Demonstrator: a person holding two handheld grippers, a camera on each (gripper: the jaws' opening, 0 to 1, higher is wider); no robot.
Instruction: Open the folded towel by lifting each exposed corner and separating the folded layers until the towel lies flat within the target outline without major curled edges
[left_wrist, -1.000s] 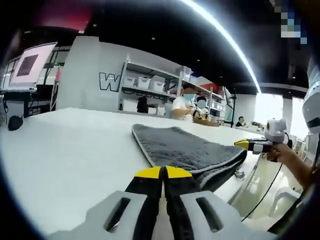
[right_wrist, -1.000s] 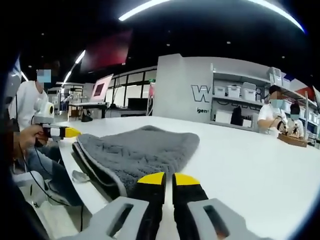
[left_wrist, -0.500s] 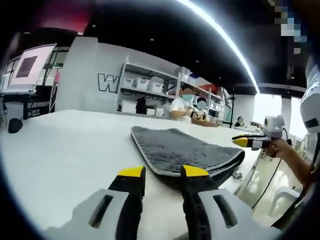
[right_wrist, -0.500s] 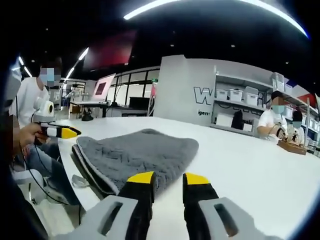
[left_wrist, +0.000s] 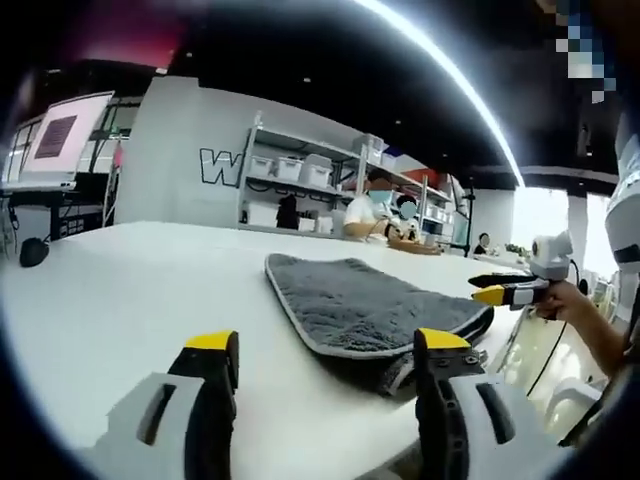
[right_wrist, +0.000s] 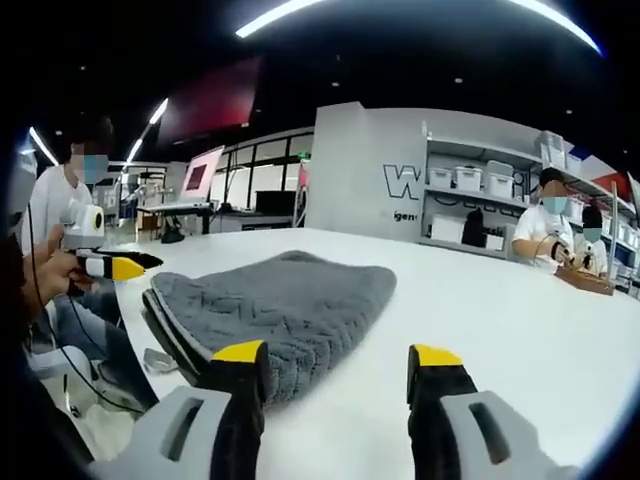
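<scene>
A folded grey towel (left_wrist: 360, 300) with a pale trim lies on the white table (left_wrist: 130, 290), near the table's edge. My left gripper (left_wrist: 328, 345) stands open just short of the towel's near folded corner, nothing between its jaws. The right gripper (left_wrist: 505, 292) comes in from the right, held by a hand beyond the towel's far end. In the right gripper view the towel (right_wrist: 285, 305) shows its stacked layers at the left edge. My right gripper (right_wrist: 337, 355) is open wide, its left jaw over the towel's near corner. The left gripper (right_wrist: 110, 266) hovers at the left.
The table's edge (right_wrist: 150, 350) runs close to the towel, with a person's legs and a cable below it. Shelves with white bins (left_wrist: 290, 170) and seated people (right_wrist: 545, 230) stand behind the table. A screen (left_wrist: 60, 135) is at the far left.
Both grippers went from shut to wide open over the last second. The towel has not moved; both views shifted only slightly.
</scene>
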